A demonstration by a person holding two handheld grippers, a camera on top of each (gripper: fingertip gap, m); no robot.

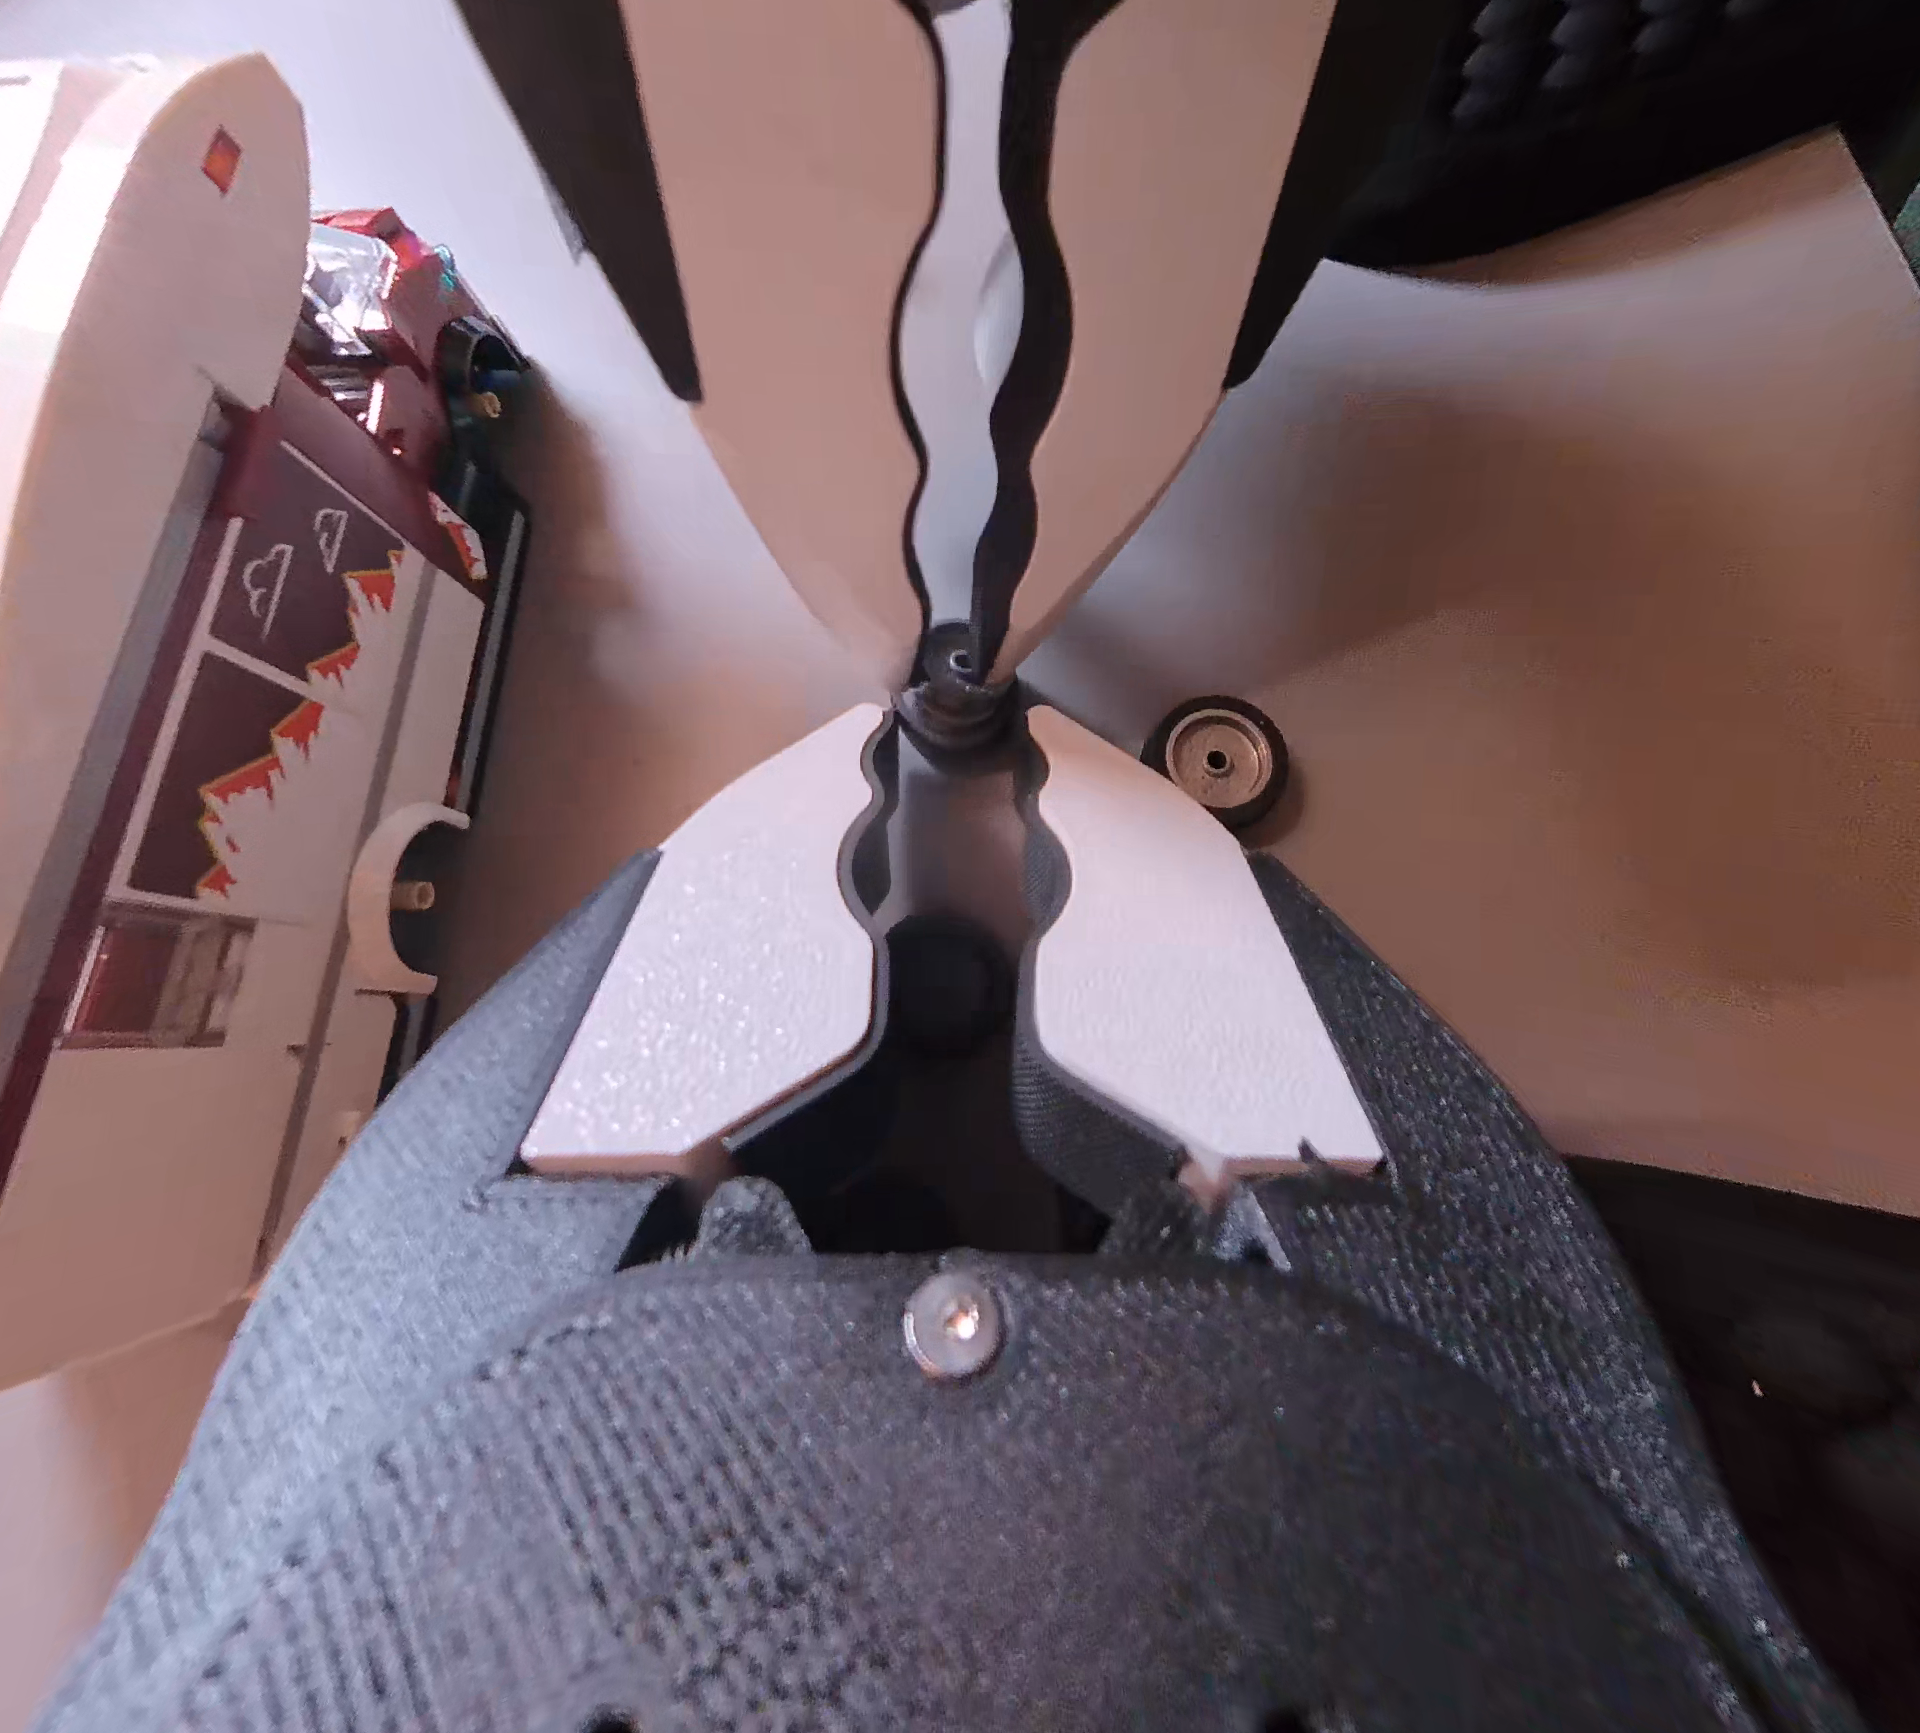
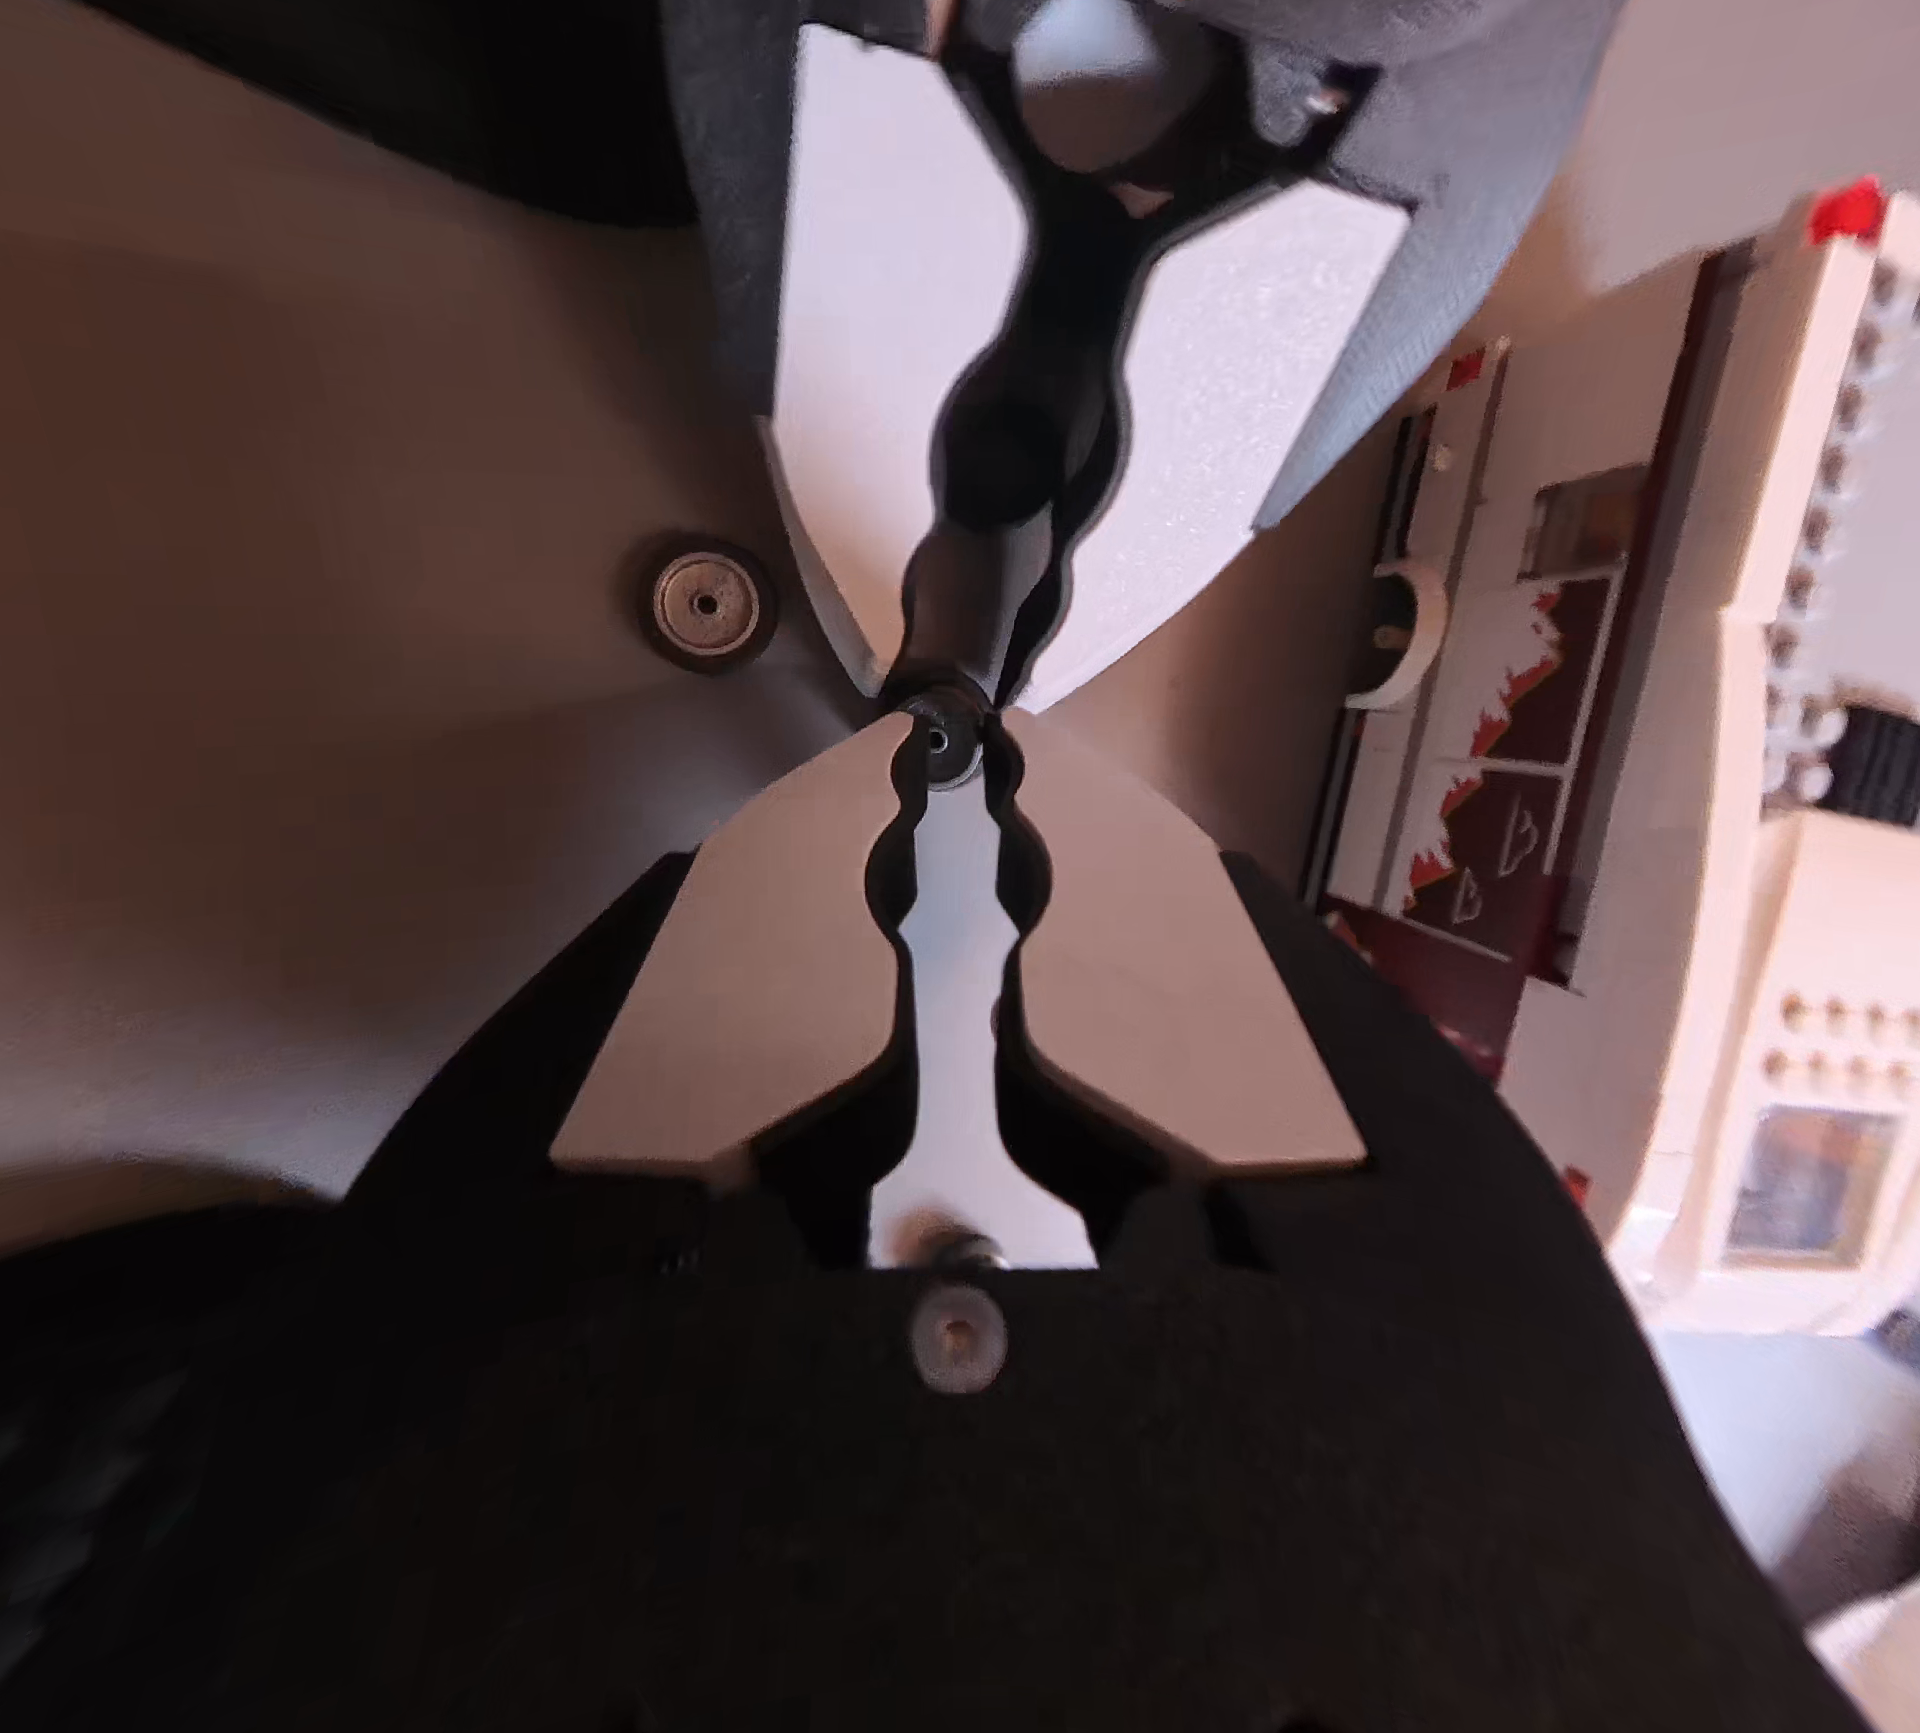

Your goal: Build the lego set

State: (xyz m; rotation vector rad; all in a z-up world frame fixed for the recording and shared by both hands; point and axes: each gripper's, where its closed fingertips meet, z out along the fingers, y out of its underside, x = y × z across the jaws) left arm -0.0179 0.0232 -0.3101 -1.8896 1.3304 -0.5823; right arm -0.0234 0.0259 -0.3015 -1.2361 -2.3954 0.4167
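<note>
Two grippers, left gripper (image 1: 951, 727) and right gripper (image 2: 951, 733), pinch one small black wheel (image 1: 951, 681) mid-frame from opposite sides, sharing its hold.

Left gripper (image 1: 951, 727) and right gripper (image 2: 951, 727) meet tip to tip over the pale tabletop (image 1: 1558, 644), both pinched on one small black rubber wheel with a metal hub (image 1: 951, 681), so there is no passage between the tips. A second small black wheel with a grey metal hub (image 1: 1210, 761) lies flat just to the right of the left gripper's tips, apart from them. The white and dark-red toy brick truck (image 1: 260, 644) walls off that gripper's left side, with a clear strip of table between. Beyond the loose wheel, to the left gripper's right, the table is bare.
</note>
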